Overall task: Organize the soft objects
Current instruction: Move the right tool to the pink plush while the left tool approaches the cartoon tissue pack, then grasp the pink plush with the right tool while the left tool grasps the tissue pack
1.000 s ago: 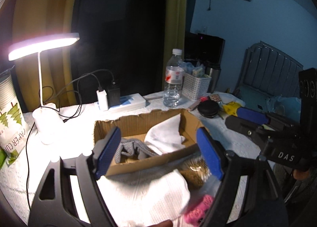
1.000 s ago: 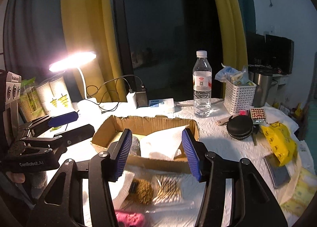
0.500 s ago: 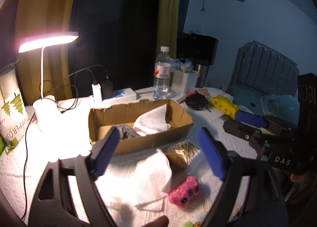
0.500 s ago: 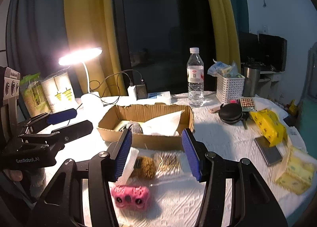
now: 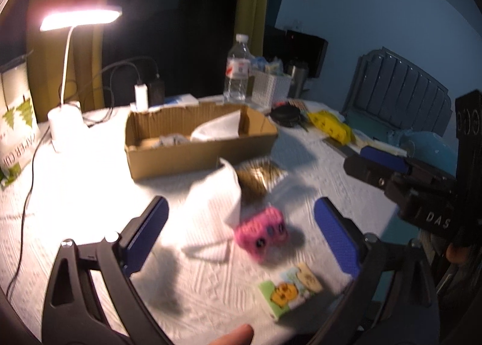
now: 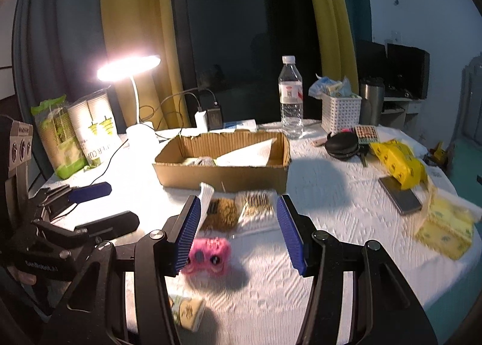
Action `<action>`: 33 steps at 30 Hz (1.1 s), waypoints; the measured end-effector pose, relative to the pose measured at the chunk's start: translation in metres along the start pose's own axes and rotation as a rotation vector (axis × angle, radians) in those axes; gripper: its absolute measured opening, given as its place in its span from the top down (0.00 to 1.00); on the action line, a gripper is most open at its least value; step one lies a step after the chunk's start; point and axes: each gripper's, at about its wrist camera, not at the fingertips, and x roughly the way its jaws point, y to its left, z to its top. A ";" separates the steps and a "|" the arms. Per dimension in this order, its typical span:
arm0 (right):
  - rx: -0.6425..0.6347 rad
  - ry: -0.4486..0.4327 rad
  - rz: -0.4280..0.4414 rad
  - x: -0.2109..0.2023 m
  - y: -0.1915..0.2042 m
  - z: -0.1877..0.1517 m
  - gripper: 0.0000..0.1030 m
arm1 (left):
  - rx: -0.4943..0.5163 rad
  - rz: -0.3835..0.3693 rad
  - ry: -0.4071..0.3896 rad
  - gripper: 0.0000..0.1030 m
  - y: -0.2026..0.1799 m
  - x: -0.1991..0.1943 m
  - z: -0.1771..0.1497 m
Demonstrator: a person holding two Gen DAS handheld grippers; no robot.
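Left gripper point(image 5: 241, 233): blue-padded fingers point(image 5: 144, 233) spread wide, nothing between them; right gripper point(image 6: 238, 232) likewise parted and empty. Fuzzy pink soft toy with dark eyes point(image 5: 261, 232) lies on the white textured tablecloth point(image 5: 90, 224), lower centre of the left wrist view, between that gripper's pads but apart from both; in the right wrist view it sits just beside the left-hand pad. Crumpled white paper towel point(image 5: 215, 197) just behind it. Brown cardboard box point(image 6: 223, 161), mid-frame beyond, already holds a grey knit item and white tissue. Judged step: approach to the next soft item, likely the toy. Next move calls for lowering, centring the pads on it, then closing gently. Left view blurred.
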 end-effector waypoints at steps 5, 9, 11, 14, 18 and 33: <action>0.020 0.022 0.001 -0.007 -0.001 -0.018 0.46 | -0.003 0.005 0.050 0.05 -0.003 0.005 -0.017; 0.018 0.052 0.007 -0.005 0.002 -0.032 0.46 | -0.012 0.005 0.091 0.05 -0.003 0.011 -0.029; 0.024 0.066 0.005 -0.002 0.000 -0.038 0.46 | -0.003 0.003 0.121 0.05 -0.006 0.017 -0.036; 0.040 0.080 -0.004 0.002 -0.005 -0.044 0.46 | 0.018 -0.010 0.169 0.05 -0.014 0.028 -0.044; 0.069 0.089 -0.015 0.005 -0.017 -0.051 0.46 | 0.035 -0.024 0.229 0.05 -0.025 0.046 -0.054; 0.103 0.149 -0.002 0.032 -0.031 -0.058 0.46 | 0.072 -0.030 0.294 0.26 -0.029 0.073 -0.068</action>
